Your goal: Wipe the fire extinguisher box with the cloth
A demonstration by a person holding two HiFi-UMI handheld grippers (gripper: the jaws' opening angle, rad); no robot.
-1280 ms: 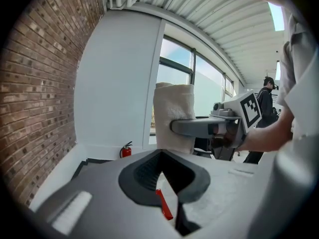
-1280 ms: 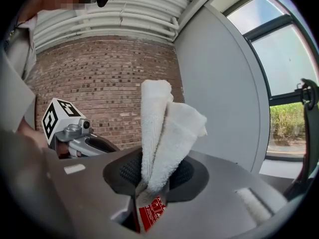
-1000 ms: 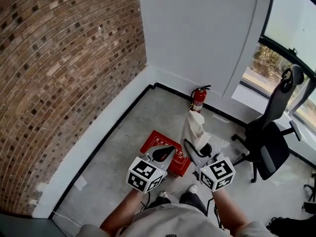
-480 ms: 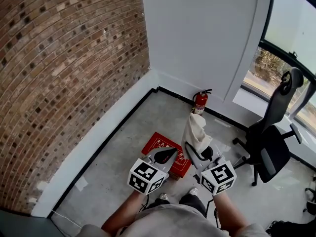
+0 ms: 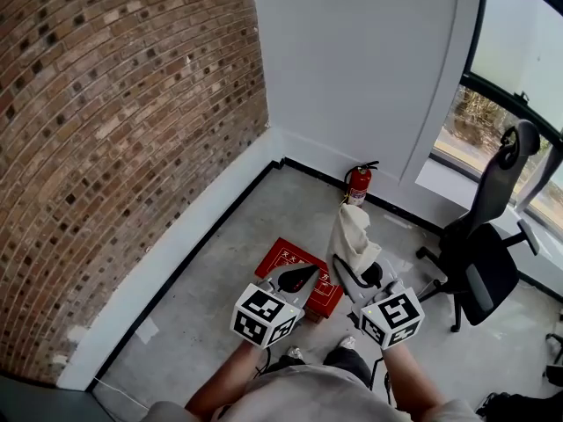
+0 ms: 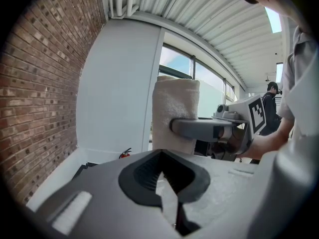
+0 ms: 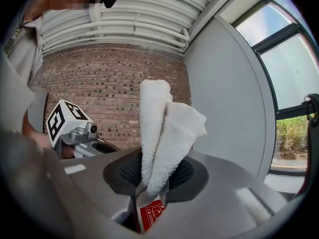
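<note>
While right tool (image 7: 149, 190) clamps cloth (image 7: 164, 128), left tool (image 6: 164, 180) closed empty; head view adds red box (image 5: 280, 258).

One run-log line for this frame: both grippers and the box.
right gripper: shut on white cloth, cloth standing upward | left gripper: shut, empty | fire extinguisher box: red, on floor, cloth not touching it

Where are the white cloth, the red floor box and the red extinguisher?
white terry cloth (image 5: 350, 229): head view, its upper folds.
flat red fire extinguisher box (image 5: 281, 258): head view, lid's left part.
red fire extinguisher (image 5: 356, 186): head view, its cylinder.
</note>
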